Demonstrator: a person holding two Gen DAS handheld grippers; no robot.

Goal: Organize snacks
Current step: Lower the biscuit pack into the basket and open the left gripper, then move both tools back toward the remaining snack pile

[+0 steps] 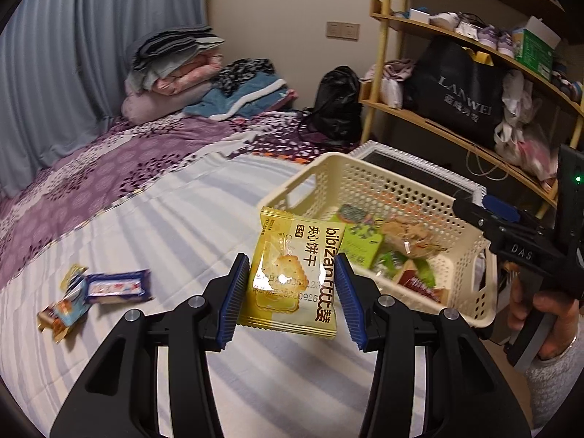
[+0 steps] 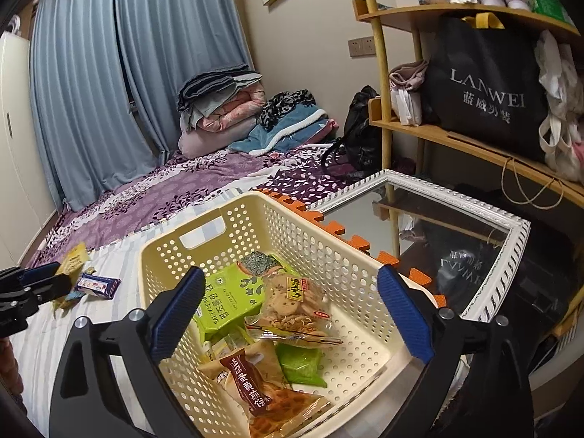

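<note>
Left gripper (image 1: 290,294) carries a yellow biscuit packet (image 1: 292,277) toward the part-filled basket (image 2: 328,255); right gripper (image 2: 292,310) gapes empty; two snacks (image 1: 91,295) remain on the bed

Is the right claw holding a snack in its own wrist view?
No, the right claw stands wide open above the basket, with nothing pinched between its blue pads.

Blue curtains (image 2: 91,84), purple-quilted bed (image 1: 120,160), wooden shelves (image 2: 456,135), perhaps a mirror (image 2: 438,233)
</note>
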